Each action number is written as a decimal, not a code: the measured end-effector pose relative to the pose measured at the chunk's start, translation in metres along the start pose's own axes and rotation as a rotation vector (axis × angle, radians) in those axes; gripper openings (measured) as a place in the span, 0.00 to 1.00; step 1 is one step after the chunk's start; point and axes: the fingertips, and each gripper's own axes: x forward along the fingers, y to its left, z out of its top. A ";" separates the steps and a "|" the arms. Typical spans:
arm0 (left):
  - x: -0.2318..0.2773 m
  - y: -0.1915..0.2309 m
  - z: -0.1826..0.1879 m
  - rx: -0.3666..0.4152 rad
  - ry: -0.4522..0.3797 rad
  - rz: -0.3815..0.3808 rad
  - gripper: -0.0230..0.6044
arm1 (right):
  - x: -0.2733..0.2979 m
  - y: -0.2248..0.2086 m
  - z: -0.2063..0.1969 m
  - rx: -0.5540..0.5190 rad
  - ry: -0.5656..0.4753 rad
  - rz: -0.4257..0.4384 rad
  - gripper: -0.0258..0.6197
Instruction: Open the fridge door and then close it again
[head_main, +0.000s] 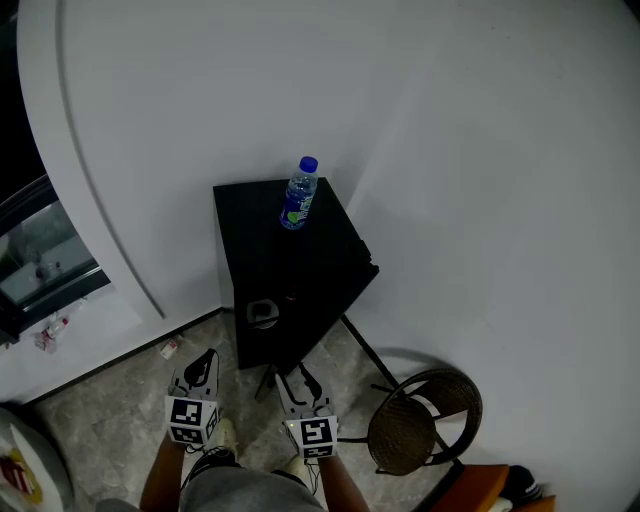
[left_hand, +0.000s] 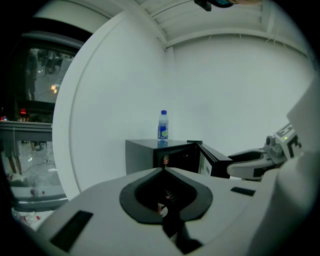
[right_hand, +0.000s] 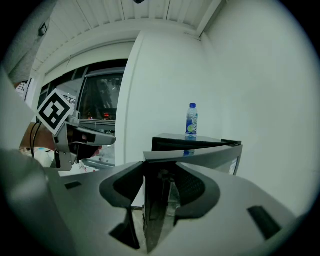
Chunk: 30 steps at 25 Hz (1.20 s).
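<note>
Now the black fridge (head_main: 262, 240) sits in a white corner, a water bottle (head_main: 298, 194) on top. Right claw (right_hand: 161, 175) is clamped on the edge of the half-open fridge door (right_hand: 202, 157). Left claw (left_hand: 163, 171) is closed, empty.

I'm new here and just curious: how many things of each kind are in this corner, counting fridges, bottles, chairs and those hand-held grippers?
Mini fridge: 1
Water bottle: 1
Round chair: 1
Grippers: 2, the left gripper and the right gripper
Total: 5
</note>
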 end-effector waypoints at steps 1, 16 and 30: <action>0.001 0.003 0.001 0.000 -0.001 -0.002 0.06 | 0.003 0.001 0.001 0.003 0.002 -0.005 0.37; 0.019 0.043 0.004 0.011 0.009 -0.073 0.06 | 0.039 0.011 0.009 0.035 0.014 -0.083 0.37; 0.024 0.072 0.001 0.012 0.015 -0.102 0.06 | 0.065 0.015 0.018 0.048 0.020 -0.148 0.37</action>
